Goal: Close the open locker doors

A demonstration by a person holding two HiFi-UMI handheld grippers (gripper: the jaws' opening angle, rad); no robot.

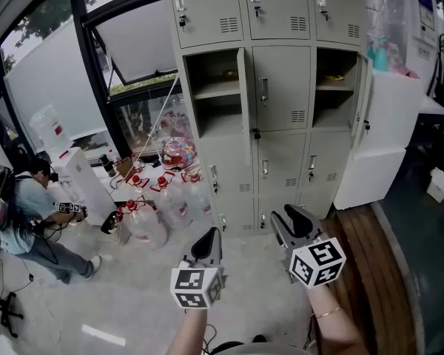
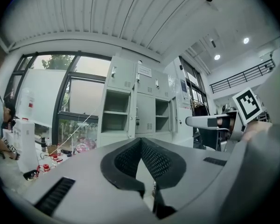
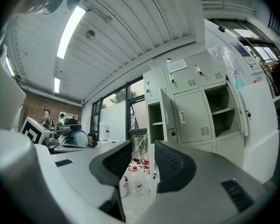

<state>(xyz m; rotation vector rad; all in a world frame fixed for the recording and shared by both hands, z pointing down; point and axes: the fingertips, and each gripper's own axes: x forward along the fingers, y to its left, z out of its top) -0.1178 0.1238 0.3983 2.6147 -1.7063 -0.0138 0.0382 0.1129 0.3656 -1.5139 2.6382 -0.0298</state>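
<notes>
A grey locker bank [image 1: 281,87] stands ahead of me. Two middle-row compartments are open: the left one [image 1: 213,87] with its door [image 1: 243,95] swung out toward me, and the right one [image 1: 335,80] with its door [image 1: 362,98] hanging at its right side. Both grippers hover low in front of the lockers, well short of them. My left gripper [image 1: 208,245] is shut, its pads meeting at the tips [image 2: 140,141], with nothing held. My right gripper [image 1: 293,223] is open, a clear gap [image 3: 143,160] between its jaws and nothing in it.
Several large water jugs with red caps [image 1: 154,214] crowd the floor left of the lockers. A person [image 1: 29,213] crouches at far left beside a white box [image 1: 85,180]. A white cabinet [image 1: 381,146] stands right of the lockers, with wooden boards [image 1: 370,265] before it.
</notes>
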